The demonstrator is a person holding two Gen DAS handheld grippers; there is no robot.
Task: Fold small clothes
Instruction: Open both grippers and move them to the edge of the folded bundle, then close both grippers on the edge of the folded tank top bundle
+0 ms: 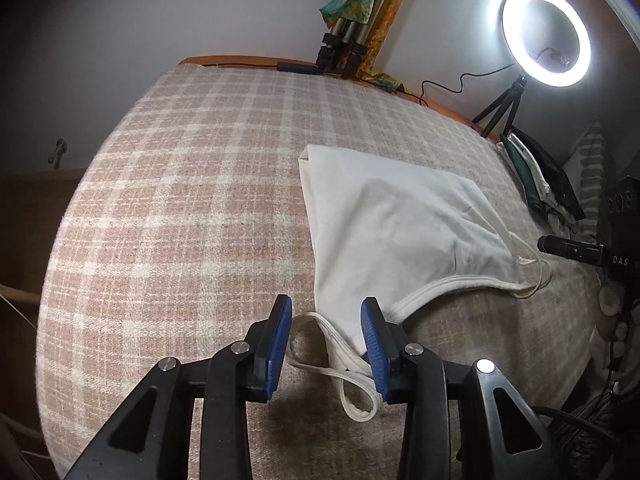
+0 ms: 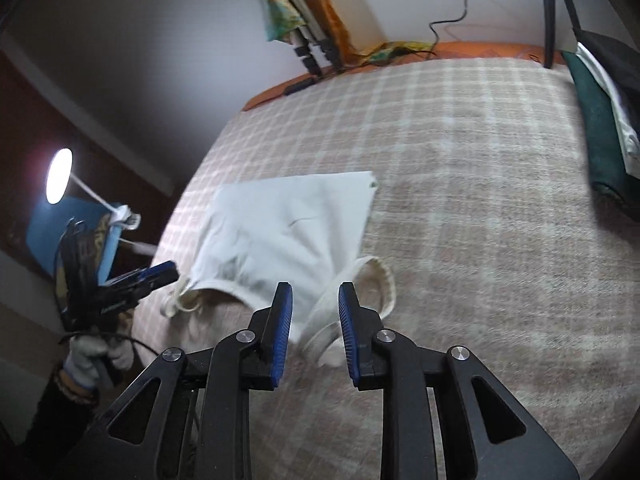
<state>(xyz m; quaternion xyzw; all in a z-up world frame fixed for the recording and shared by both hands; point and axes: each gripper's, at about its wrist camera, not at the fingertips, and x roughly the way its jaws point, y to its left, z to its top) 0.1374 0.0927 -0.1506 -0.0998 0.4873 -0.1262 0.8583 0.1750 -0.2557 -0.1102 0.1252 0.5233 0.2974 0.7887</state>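
Step in hand, as judged: seizing the two strap ends of the white camisole (image 1: 400,216) for the first fold. Left hand-held gripper (image 1: 326,344) stands wide astride its strap loop; right hand-held gripper (image 2: 315,320), likewise wide, apparently straddles the other, though blur hinders. Recommend pinching hem with strap, lifting evenly. Garment lies flat, lightly creased, on the checked bed (image 1: 180,200).

Home bedroom — plaid-blanketed bed (image 1: 192,200)
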